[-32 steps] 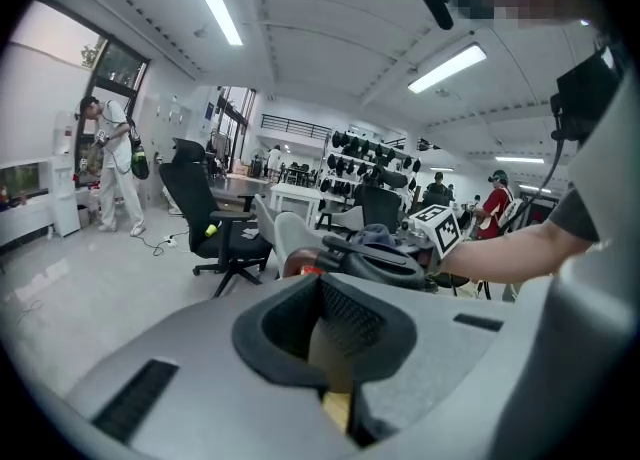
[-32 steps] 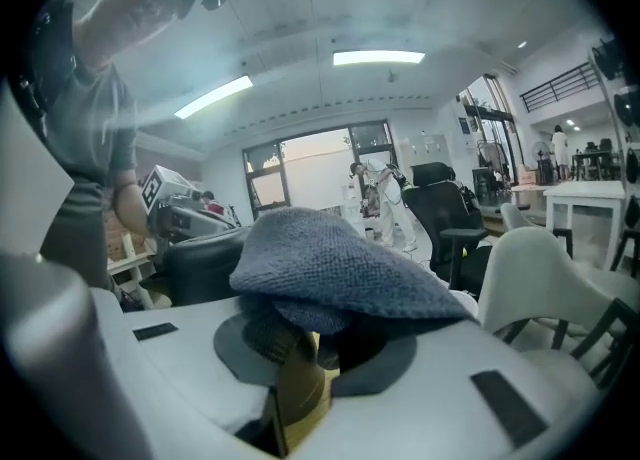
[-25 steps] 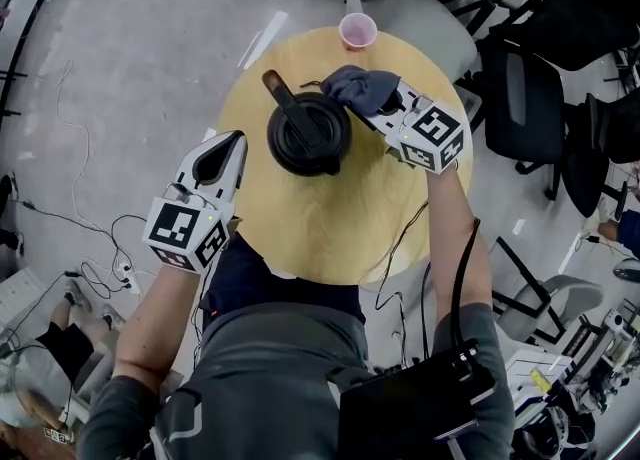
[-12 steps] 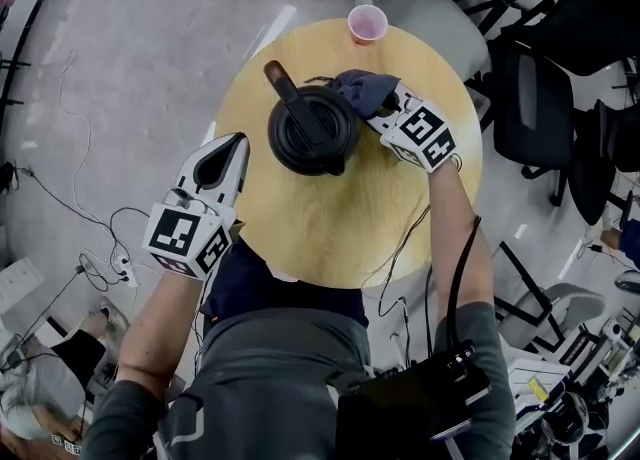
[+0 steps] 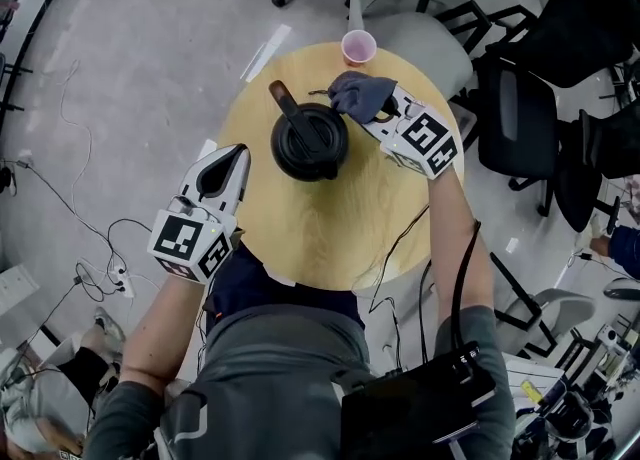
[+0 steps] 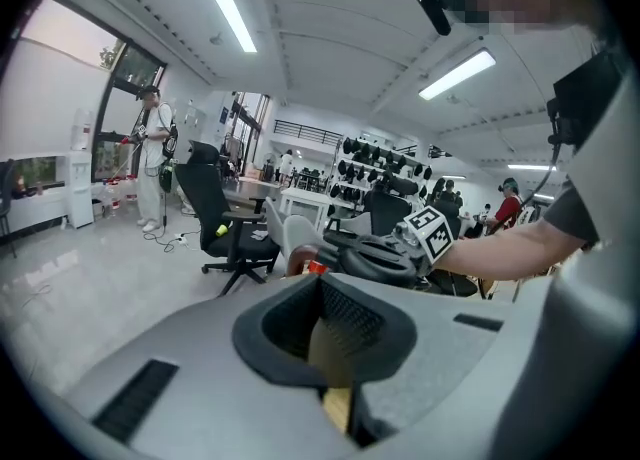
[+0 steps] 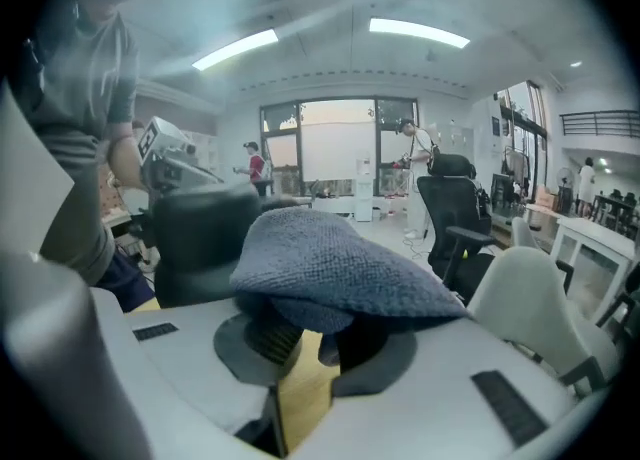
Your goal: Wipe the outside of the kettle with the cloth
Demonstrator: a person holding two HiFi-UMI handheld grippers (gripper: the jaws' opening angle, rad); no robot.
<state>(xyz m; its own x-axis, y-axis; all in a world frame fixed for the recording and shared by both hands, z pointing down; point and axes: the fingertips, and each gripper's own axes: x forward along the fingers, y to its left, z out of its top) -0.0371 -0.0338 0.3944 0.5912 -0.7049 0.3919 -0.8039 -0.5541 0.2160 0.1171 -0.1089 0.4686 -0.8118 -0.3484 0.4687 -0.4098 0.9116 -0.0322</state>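
While right gripper (image 5: 374,112) holds cloth (image 5: 355,90) beside kettle (image 5: 310,138), pink cup (image 5: 358,46) stands near.

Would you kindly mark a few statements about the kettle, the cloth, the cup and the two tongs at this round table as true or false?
1. The right tongs grip the blue-grey knitted cloth. True.
2. The small pink cup stands on the lid of the black kettle. False: it stands on the round wooden table near the far edge, apart from the kettle.
3. The left tongs hold the kettle's handle. False: they hold nothing and sit at the table's left edge, apart from the kettle.
4. The kettle stands upright on the table. True.
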